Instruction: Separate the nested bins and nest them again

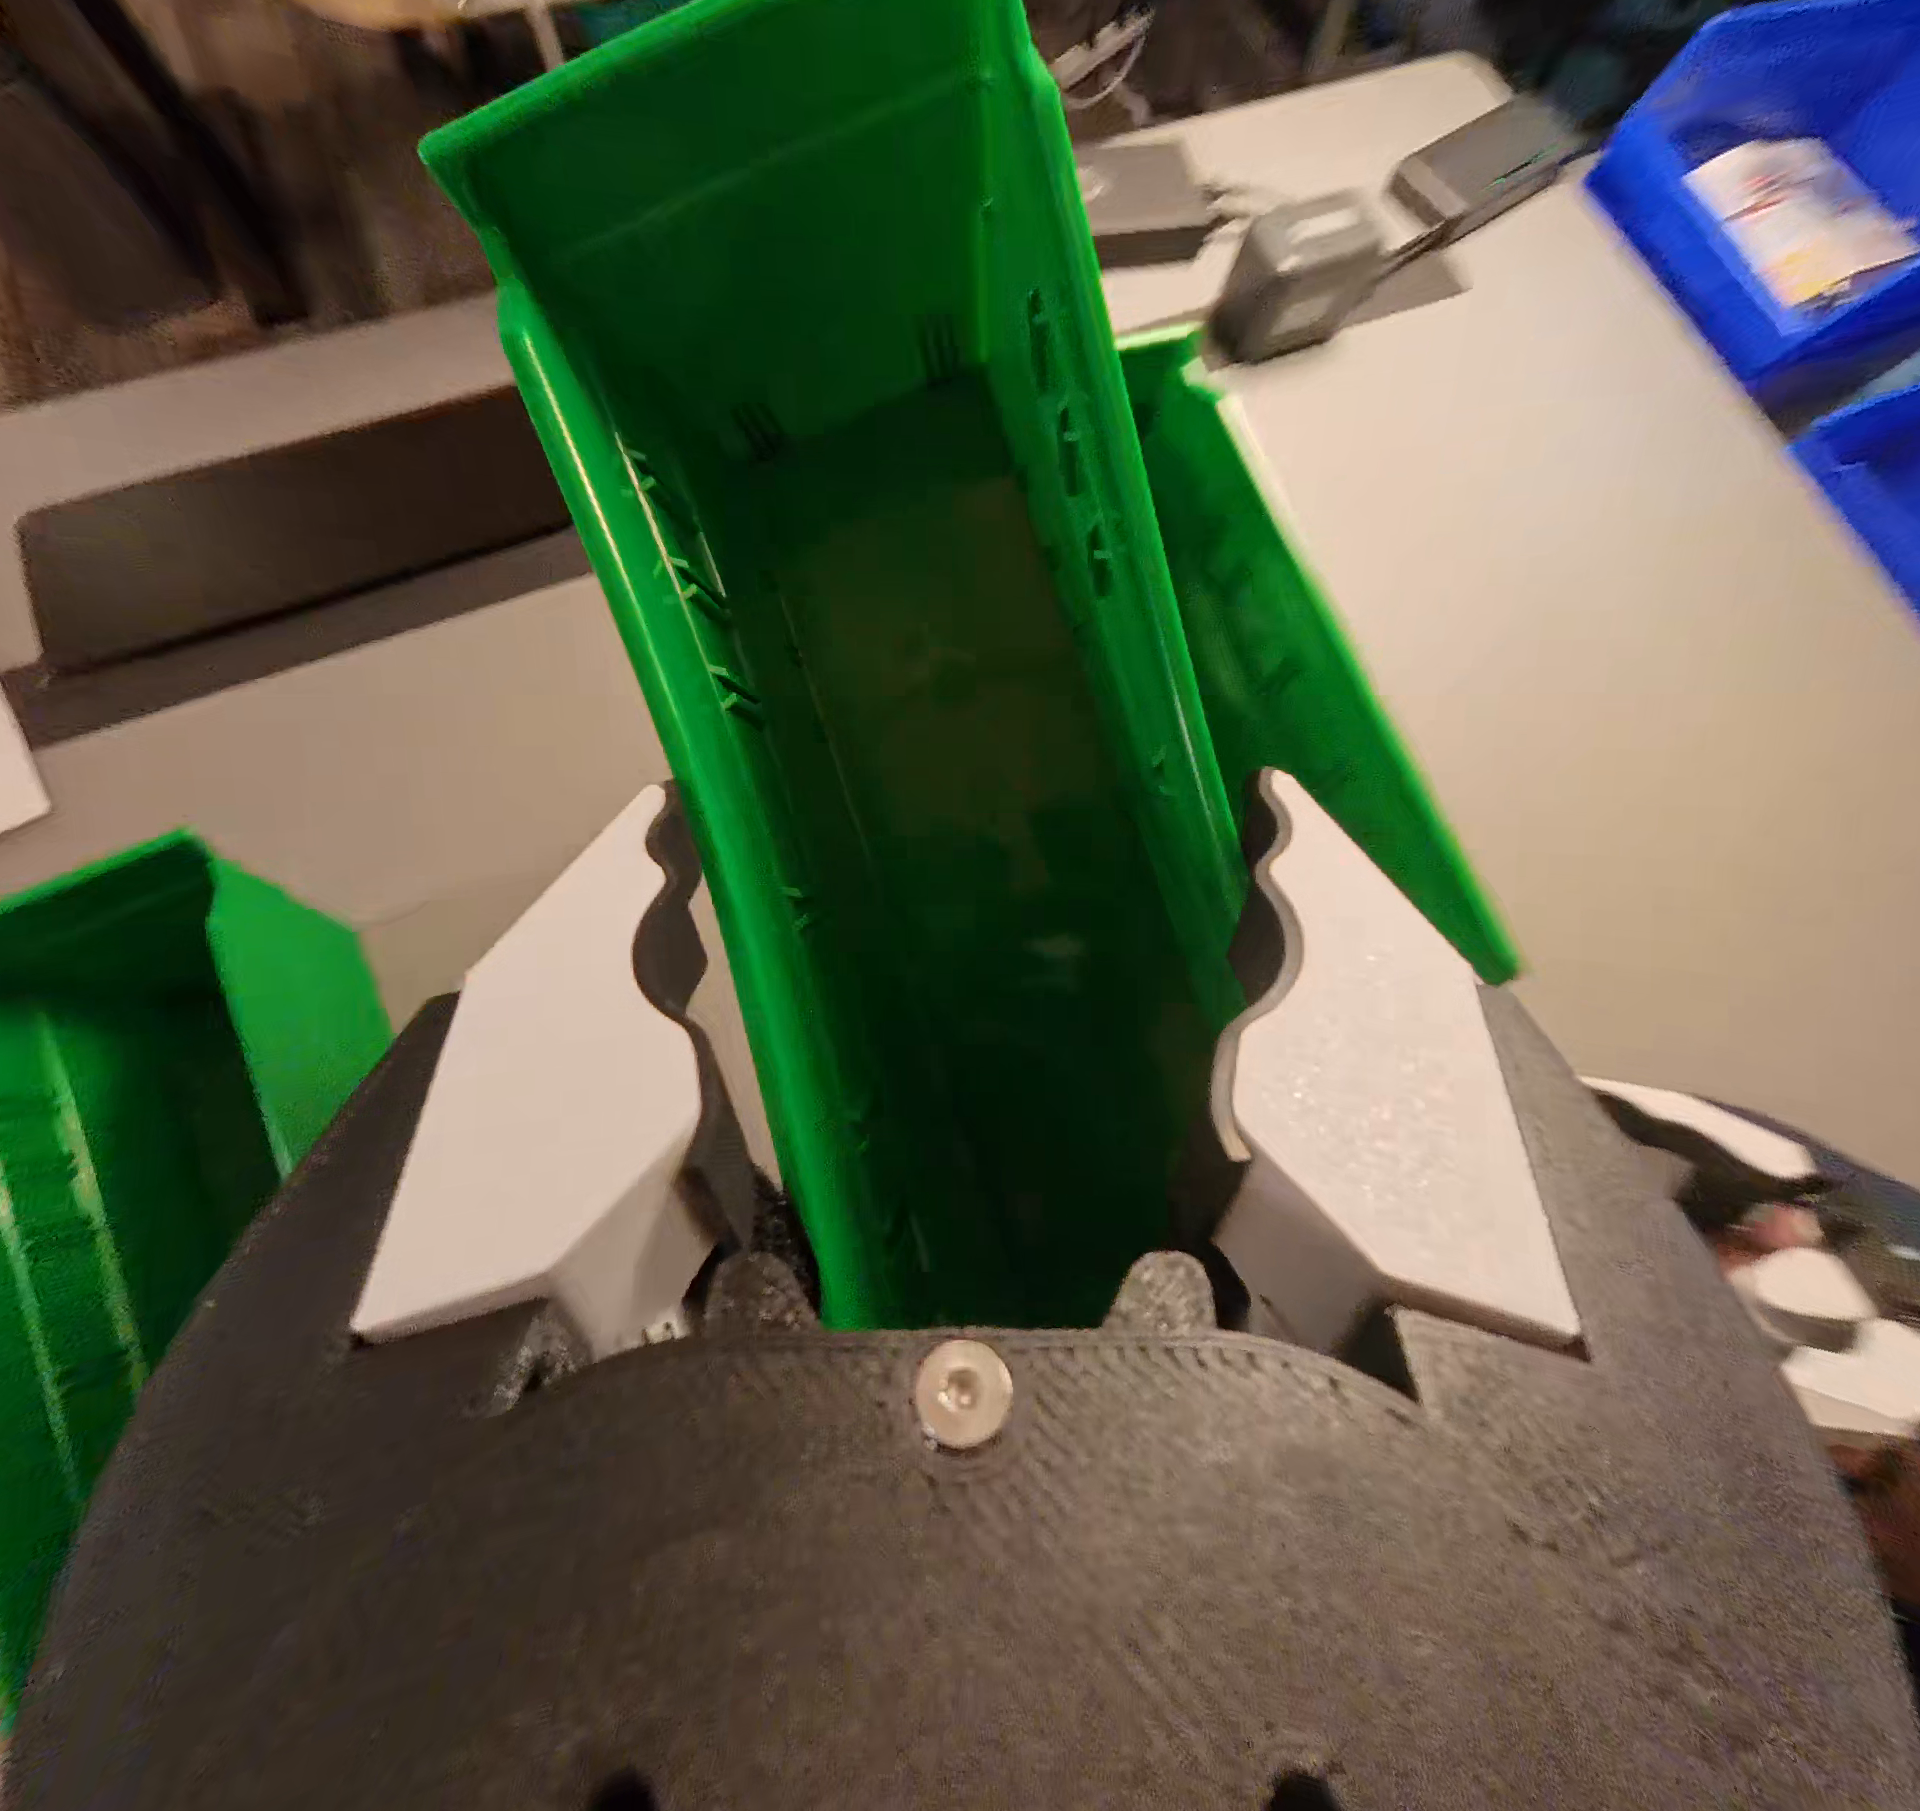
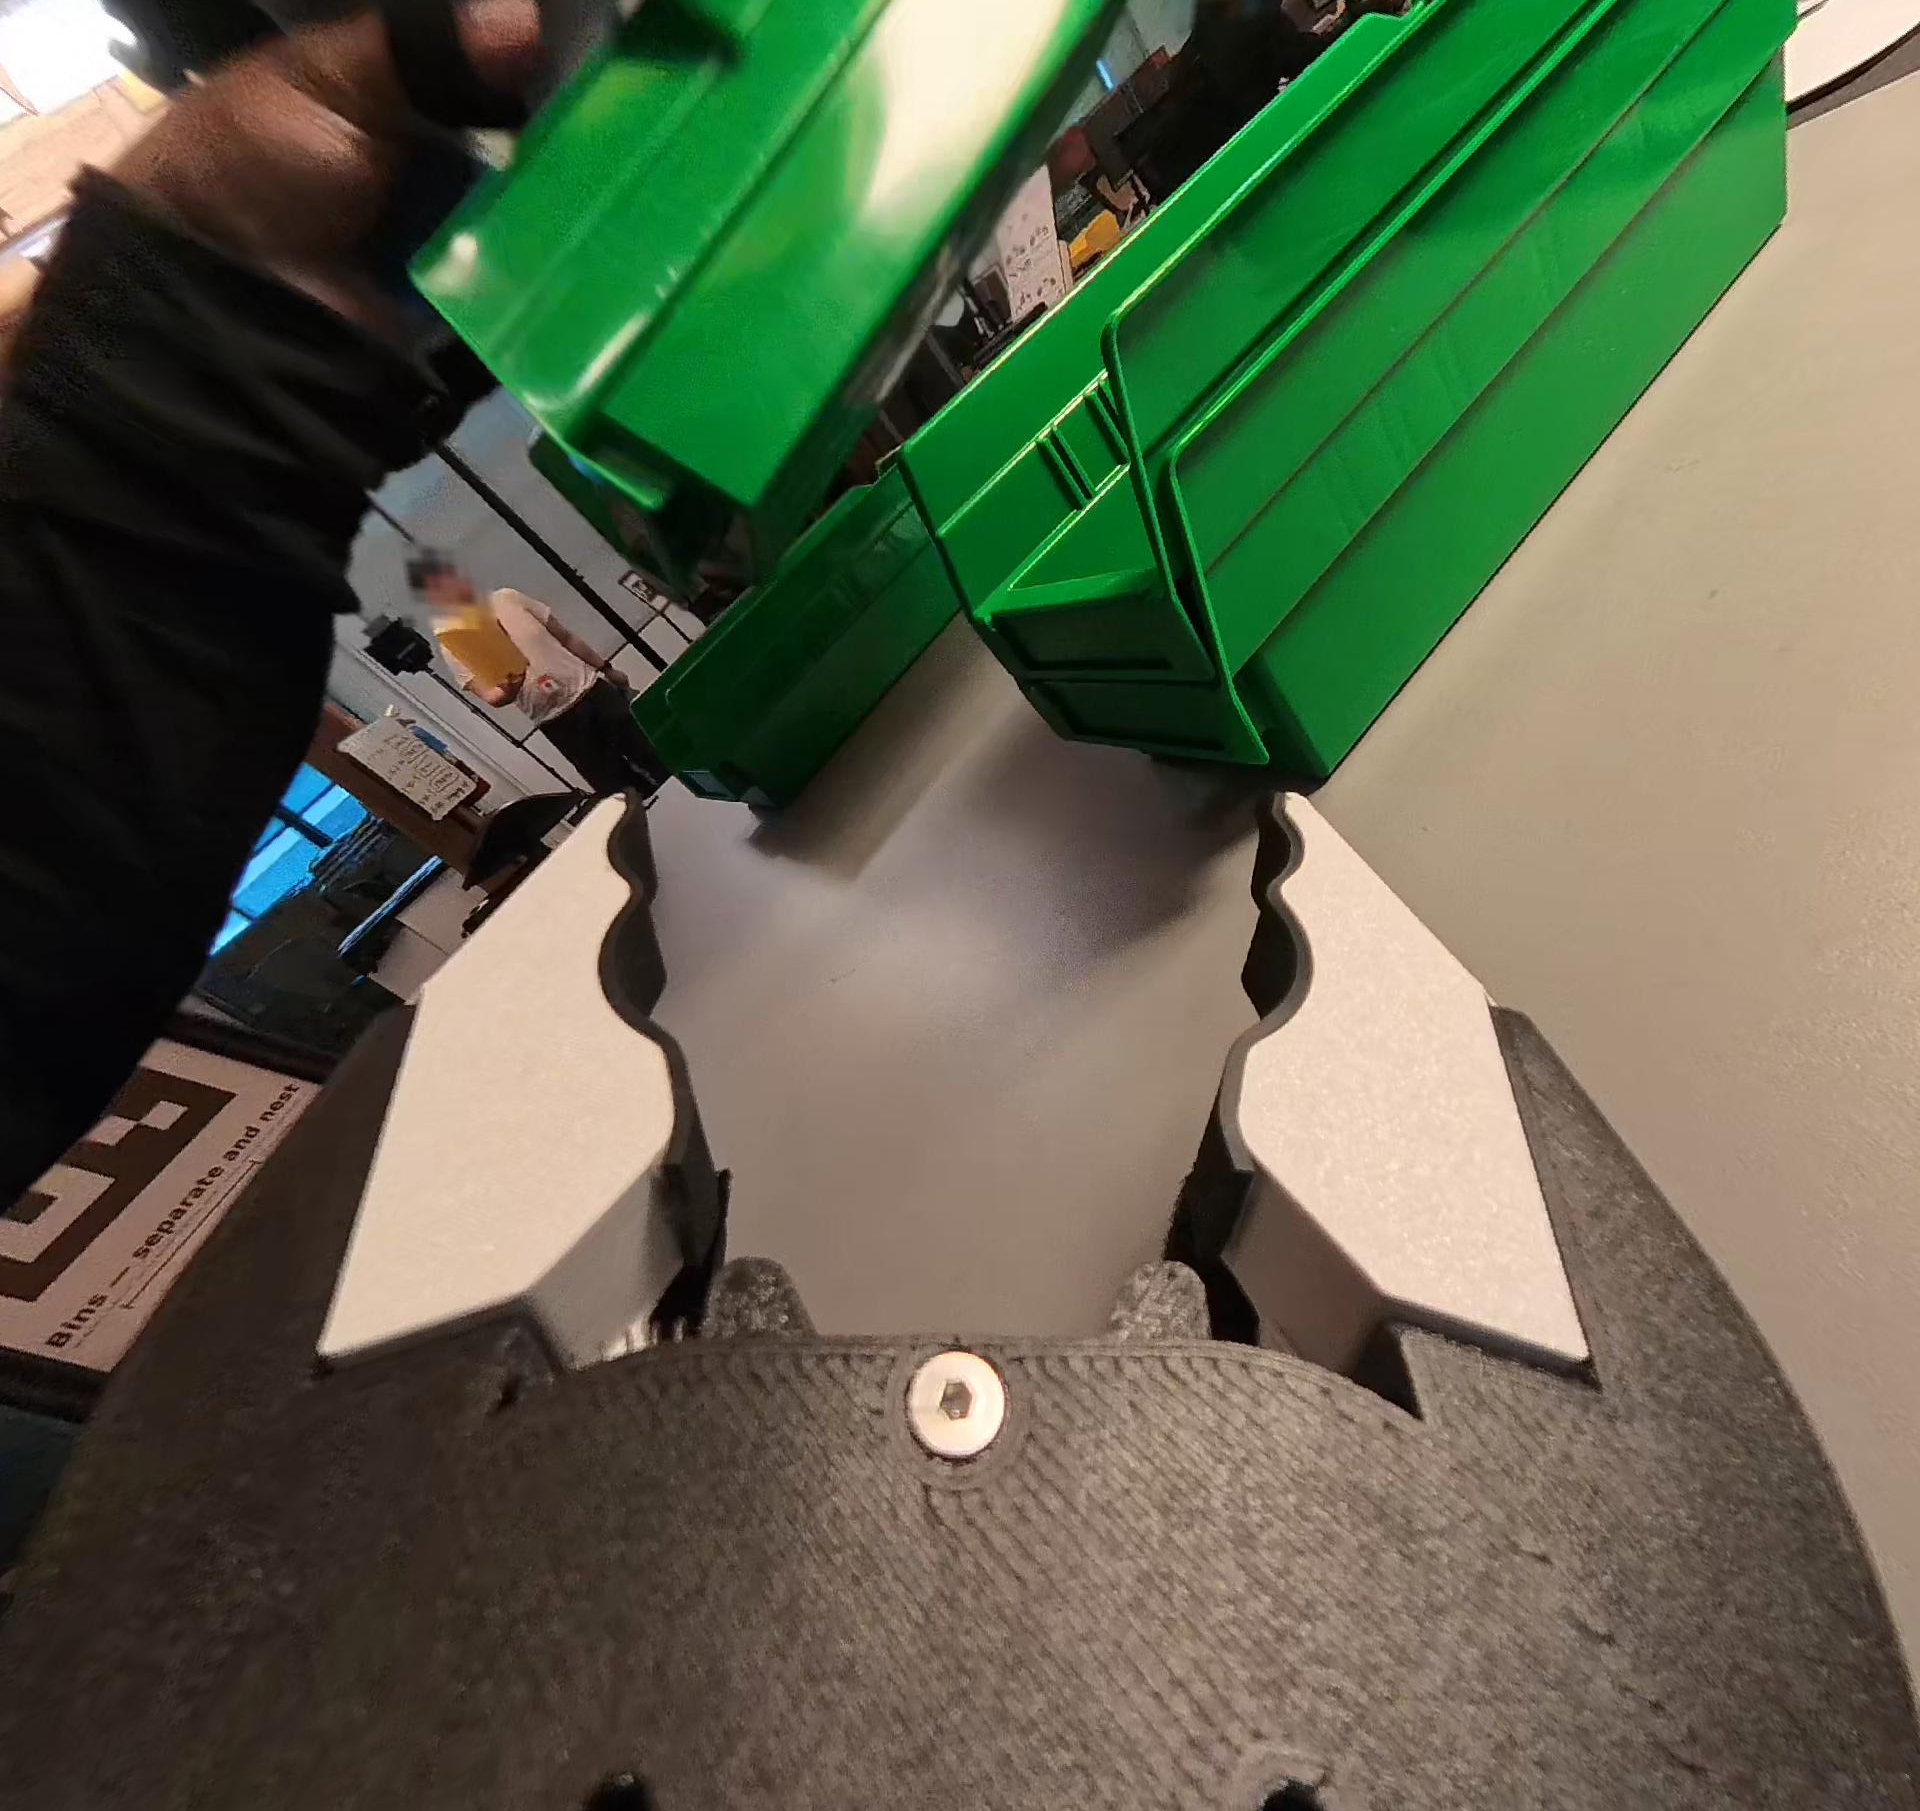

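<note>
So the bins were all that glossy green plastic, long and narrow with ribbed side walls and a lipped rim. The left gripper had one green bin clamped across its width, both wavy pads pressed against the side walls, open top facing the camera. In the right wrist view that same bin hung tilted in the air above the grey table, with the person's dark-sleeved hand behind it.

Two more were nested together on the table, sitting flat, and another green bin sat just beside them to the left.

The right gripper was spread wide with nothing but bare tabletop between its fingers, low over the table and pointed at the nested pair, not touching it.

Off to the side were blue bins, one with a paper label I'm not reading out, plus a printed marker sheet with text at the table edge.
</note>
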A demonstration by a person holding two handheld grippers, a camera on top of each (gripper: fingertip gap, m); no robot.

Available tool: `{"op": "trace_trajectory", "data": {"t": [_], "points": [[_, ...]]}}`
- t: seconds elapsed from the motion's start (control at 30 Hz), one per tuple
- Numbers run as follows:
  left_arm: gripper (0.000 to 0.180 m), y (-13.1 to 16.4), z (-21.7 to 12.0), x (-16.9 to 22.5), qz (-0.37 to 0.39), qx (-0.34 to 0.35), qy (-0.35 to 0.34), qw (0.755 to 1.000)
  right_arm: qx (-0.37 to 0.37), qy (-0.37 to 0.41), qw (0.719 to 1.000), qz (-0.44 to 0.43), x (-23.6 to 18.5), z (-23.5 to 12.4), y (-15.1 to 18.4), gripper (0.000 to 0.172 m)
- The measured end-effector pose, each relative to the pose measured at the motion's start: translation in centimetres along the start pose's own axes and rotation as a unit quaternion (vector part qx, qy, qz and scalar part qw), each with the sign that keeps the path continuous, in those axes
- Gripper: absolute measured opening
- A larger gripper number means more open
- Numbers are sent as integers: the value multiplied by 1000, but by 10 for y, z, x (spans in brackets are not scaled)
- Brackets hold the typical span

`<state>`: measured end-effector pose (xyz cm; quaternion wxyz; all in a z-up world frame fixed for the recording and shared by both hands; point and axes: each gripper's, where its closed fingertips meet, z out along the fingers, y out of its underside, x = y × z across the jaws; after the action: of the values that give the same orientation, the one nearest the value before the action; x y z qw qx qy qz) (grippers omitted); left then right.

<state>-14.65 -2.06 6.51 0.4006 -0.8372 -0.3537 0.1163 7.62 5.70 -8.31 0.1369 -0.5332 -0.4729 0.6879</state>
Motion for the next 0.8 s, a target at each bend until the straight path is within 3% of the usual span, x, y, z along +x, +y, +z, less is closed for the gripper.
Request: {"op": "trace_trajectory", "data": {"t": [0.13, 0.27, 0.43, 0.8], "points": [[104, -23, 5, 56, 12, 5, 45, 999, 1, 0, 1000, -1, 0, 0, 0, 115], [104, -19, 38, 91, 13, -25, 67, 997, 3, -4, 1000, 0, -1, -1, -1, 115], [106, -11, 78, 87, 8, -51, 36, 998, 6, -11, 1000, 6, -2, -2, -2, 115], [110, -10, 115, 80, 20, -75, -31, 996, 1, -19, 1000, 15, -3, -2, -1, 115]]}}
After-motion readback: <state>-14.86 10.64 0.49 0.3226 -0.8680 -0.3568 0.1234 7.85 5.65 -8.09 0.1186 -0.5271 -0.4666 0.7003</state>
